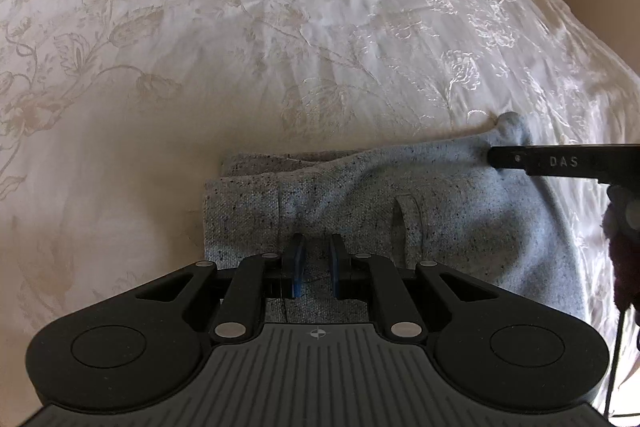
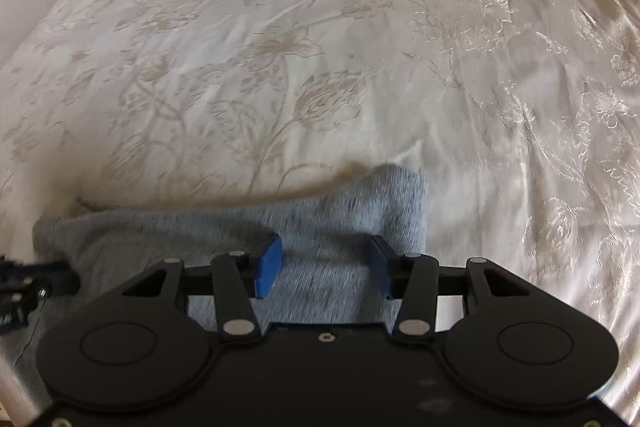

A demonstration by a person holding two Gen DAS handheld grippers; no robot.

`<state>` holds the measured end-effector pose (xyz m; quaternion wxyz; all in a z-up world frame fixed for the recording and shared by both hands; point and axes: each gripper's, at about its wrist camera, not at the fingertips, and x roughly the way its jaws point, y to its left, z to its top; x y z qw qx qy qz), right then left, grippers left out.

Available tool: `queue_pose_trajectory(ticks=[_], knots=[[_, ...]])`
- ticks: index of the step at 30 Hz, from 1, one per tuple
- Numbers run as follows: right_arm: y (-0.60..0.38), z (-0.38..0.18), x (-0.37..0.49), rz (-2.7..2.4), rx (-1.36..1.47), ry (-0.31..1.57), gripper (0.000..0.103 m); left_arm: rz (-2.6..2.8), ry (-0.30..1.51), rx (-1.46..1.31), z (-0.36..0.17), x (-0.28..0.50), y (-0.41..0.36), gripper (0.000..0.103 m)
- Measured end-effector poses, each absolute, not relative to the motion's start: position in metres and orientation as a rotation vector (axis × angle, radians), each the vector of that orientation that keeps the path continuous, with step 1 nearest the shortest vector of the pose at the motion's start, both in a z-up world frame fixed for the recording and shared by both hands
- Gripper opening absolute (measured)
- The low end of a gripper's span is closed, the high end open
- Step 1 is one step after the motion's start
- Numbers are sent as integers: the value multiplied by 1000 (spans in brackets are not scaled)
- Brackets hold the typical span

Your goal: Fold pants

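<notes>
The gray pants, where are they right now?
The gray pants lie bunched on the near edge of the flowered bedspread, low in both wrist views, under the left gripper and right gripper.

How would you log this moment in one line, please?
left claw: shut on pants | right claw: open over pants | bedspread: underneath

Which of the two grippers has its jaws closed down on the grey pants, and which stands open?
The left gripper: its blue pads pinch a ridge of the grey pants. The right gripper stands wide, pads apart over the cloth.
</notes>
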<state>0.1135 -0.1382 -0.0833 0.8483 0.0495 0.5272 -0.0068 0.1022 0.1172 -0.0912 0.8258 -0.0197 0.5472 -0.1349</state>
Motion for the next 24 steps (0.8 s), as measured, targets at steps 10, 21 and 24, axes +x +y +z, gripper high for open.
queue_pose_trajectory(ticks=[10, 21, 24], knots=[[-129, -54, 65, -10, 129, 1059, 59, -303, 1168, -18, -91, 101, 116, 13], [-116, -70, -27, 41, 95, 1125, 81, -314, 1159, 93, -92, 97, 95, 31], [-128, -72, -35, 91, 133, 1113, 83, -247, 1161, 191, -91, 91, 75, 32]])
